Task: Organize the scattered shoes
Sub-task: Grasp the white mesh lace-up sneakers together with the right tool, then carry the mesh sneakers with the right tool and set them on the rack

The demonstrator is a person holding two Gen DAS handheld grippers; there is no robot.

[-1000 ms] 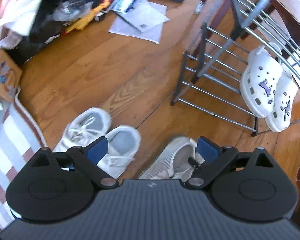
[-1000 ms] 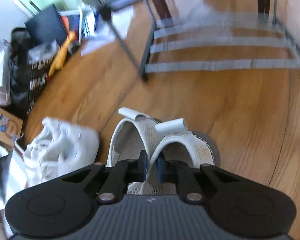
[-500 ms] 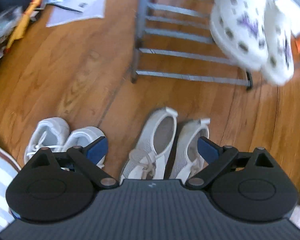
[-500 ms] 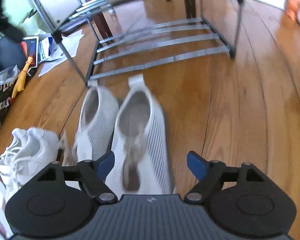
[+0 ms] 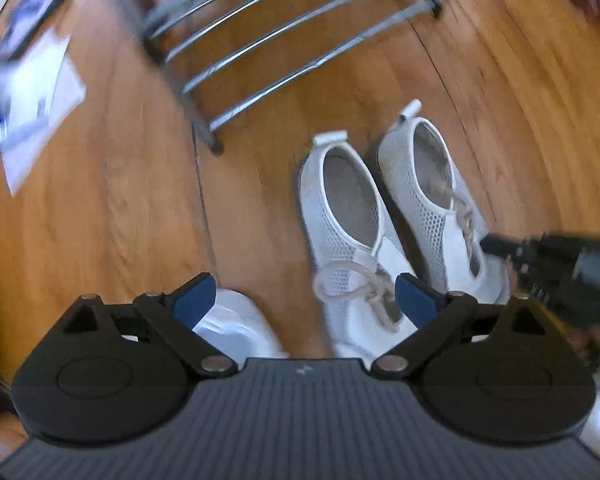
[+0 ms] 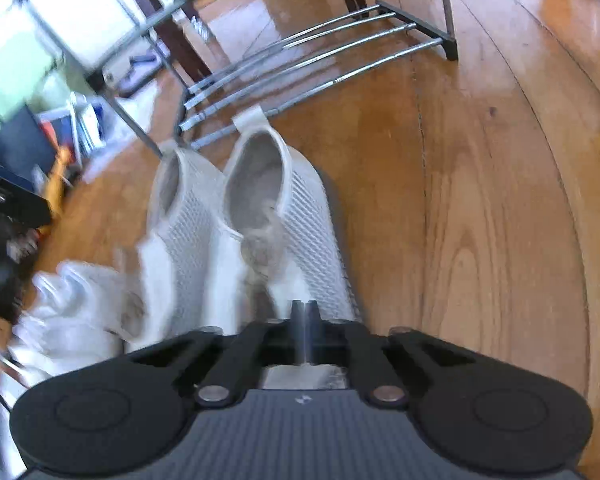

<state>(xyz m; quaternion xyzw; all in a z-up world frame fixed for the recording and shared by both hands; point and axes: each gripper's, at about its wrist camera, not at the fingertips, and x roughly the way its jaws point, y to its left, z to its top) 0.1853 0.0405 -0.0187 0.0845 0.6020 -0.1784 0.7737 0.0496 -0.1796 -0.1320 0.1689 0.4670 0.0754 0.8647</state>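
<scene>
A pair of white mesh sneakers (image 5: 352, 216) stands side by side on the wood floor, heels toward a metal shoe rack (image 5: 268, 36). My left gripper (image 5: 304, 300) is open above the toe of the left sneaker, holding nothing. My right gripper (image 6: 305, 312) is shut, its fingers pressed together just behind the toe of the right sneaker (image 6: 296, 216); whether it pinches any fabric is hidden. The right gripper also shows at the right edge of the left wrist view (image 5: 540, 256).
A second pair of white lace-up sneakers (image 6: 80, 304) lies left of the mesh pair. Papers (image 5: 32, 92) and books (image 6: 60, 132) lie on the floor at left. Chair legs (image 6: 180, 36) stand behind the rack.
My right gripper has shut from open and moved down toward the right sneaker's toe. The left gripper has swung right and stays open.
</scene>
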